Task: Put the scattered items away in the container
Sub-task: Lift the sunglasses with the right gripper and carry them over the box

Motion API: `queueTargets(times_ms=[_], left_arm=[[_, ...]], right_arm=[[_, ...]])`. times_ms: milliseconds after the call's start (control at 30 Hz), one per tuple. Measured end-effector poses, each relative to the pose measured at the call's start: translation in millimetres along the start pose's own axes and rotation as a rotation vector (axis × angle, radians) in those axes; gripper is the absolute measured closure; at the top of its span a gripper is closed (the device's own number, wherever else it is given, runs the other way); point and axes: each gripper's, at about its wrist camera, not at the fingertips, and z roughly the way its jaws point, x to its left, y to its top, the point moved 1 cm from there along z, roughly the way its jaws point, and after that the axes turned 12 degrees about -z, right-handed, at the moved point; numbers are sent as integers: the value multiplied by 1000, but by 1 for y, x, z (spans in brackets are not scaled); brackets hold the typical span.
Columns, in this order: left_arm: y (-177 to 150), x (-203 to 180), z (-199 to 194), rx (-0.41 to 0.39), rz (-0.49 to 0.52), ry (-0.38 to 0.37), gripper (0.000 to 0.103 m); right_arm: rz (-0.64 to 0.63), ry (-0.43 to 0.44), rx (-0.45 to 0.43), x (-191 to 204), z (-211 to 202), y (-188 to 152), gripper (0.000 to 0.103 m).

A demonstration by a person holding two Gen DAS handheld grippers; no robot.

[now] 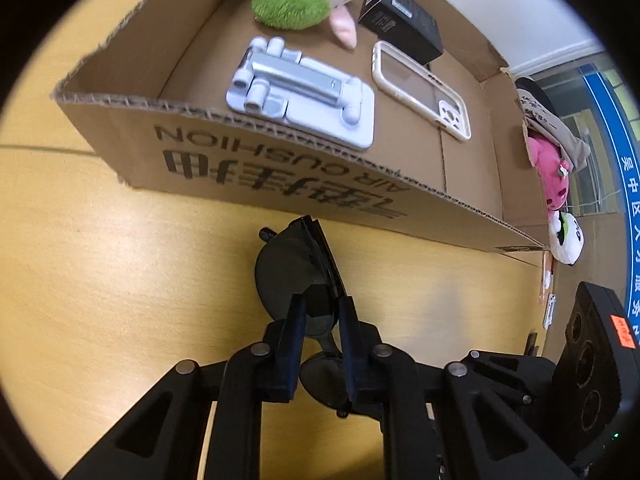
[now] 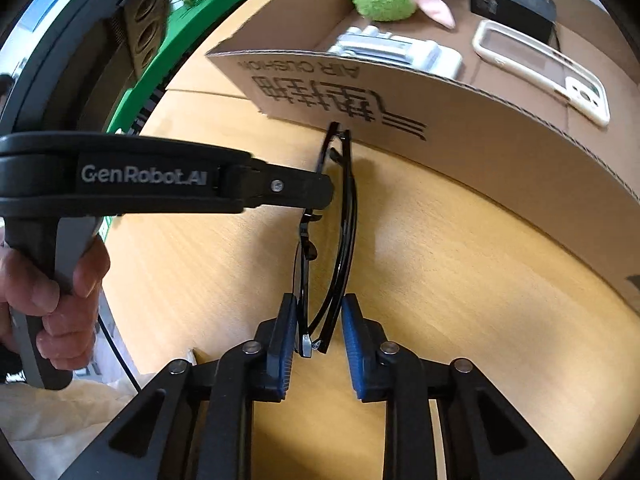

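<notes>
left tool (image 1: 320, 316) grips sunglasses (image 1: 296, 276) | cardboard box (image 1: 280, 176) beyond

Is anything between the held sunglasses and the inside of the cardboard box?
Only the box's own near wall. The sunglasses, clamped in the left gripper, sit below its rim above the table and must be lifted over it. The right gripper brackets their folded arms.

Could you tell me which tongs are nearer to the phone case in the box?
Hard to tell. Both the left tongs and right tongs are at the sunglasses, outside the box holding the phone case.
</notes>
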Motion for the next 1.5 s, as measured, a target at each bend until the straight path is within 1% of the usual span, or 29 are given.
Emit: queueTargets(times_ms=[67,133,167,200,233,267,300,433,533,700,800,867,933,967,1000,1033,1067,1133,1200,1233,1300,1400,1433,1467,1500], left_arm=[[-2,3,11,61,-47,33,71],[-6,7,18,96,-79,21,66],[-8,9,20,106,-92,8,66],[-10,9,22,116,-101,-7,67],[-11,9,23,122,-106,-23,69],[-12,8,23,123,-104,-37,76],[-12,6,23,124,-96,-53,79],[-14,-5,15,96,-47,-31,80],[-10,-11,3,78,-44,-23,85],[-9,-32,-19,60,-15,10,85],[-10,-45,-37,44,-4,20,86],[-11,-57,-51,17,26,33,86],[-10,-71,-67,-12,56,45,86],[-9,-78,-76,-26,67,44,87],[-8,-85,-85,-40,77,43,87],[-6,-93,-92,-53,86,39,87],[-3,-100,-100,-67,96,33,87],[5,-117,-117,-98,121,14,87],[14,-134,-134,-122,141,-22,92],[18,-143,-142,-133,151,-39,96],[26,-163,-159,-166,185,-66,96],[35,-193,-177,-212,238,-103,96],[38,-201,-181,-222,252,-114,97],[40,-209,-184,-225,265,-125,101],[41,-216,-186,-223,275,-142,101]], right_arm=[[16,3,4,-6,1,-4,80],[25,8,3,-10,2,-7,80],[29,12,6,-11,2,-8,80],[30,14,11,-13,3,-10,80],[30,14,14,-14,5,-12,80],[31,16,18,-16,6,-13,80],[33,20,20,-17,7,-15,80],[34,26,17,-23,7,-18,80],[38,31,2,-28,2,-19,80],[30,28,-31,-30,-17,-21,80],[28,28,-55,-30,-35,-22,80],[34,26,-66,-33,-46,-20,80],[43,26,-88,-42,-62,-1,80],[45,21,-101,-43,-72,0,80],[46,13,-114,-25,-73,13,80],[49,9,-127,-19,-78,38,80],[52,5,-142,-13,-94,36,80],[53,-14,-174,-16,-122,41,80],[52,-42,-203,-19,-145,49,80],[56,-58,-217,-21,-152,54,80],[78,-77,-254,-32,-171,64,80],[72,-126,-312,-34,-218,70,80],[68,-144,-330,-36,-229,75,81],[66,-151,-343,-38,-239,79,97],[67,-157,-357,-37,-251,79,98]])
